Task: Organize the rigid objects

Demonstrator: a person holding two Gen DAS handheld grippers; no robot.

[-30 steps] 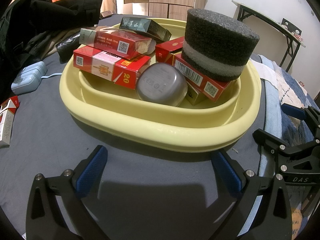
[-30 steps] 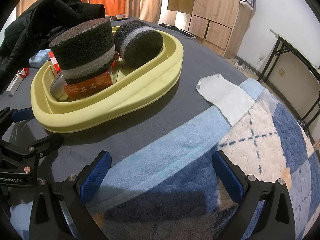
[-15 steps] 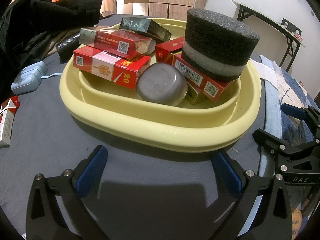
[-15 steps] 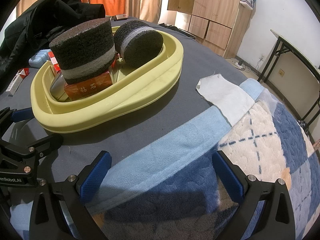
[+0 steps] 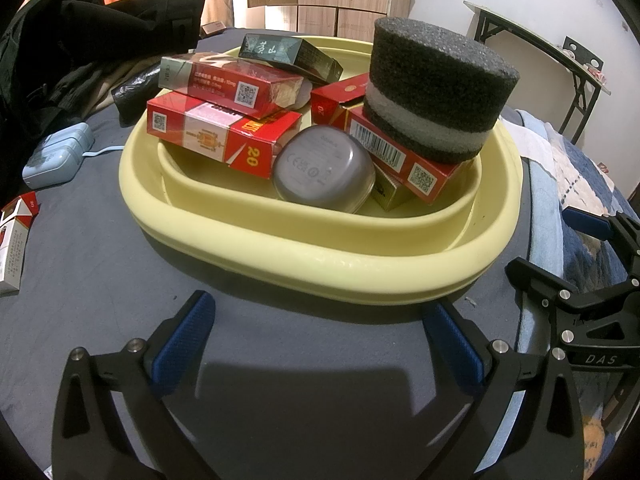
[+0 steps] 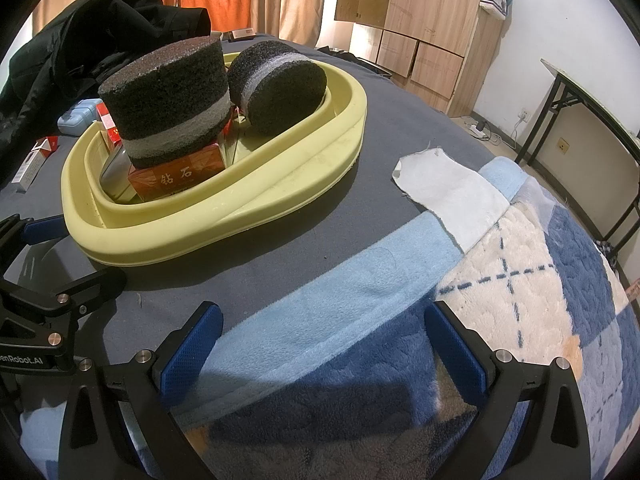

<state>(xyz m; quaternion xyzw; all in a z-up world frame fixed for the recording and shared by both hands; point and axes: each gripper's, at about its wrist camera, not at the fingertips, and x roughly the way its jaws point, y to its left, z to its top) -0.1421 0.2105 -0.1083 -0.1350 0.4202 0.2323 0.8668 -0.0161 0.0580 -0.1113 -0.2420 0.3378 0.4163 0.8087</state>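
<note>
Plainly, both tools idle: the left hand-held gripper [image 5: 316,344] and the right hand-held gripper [image 6: 322,340] hover with jaws apart, holding nothing. Just ahead of the left one sits the yellow basin [image 5: 320,256], heaped with boxes [image 5: 224,136], a grey case [image 5: 324,170] and foam [image 5: 436,88], stacked to fit. One pack [image 5: 14,240] lies out to its left on the bed, probably the last to collect.
</note>
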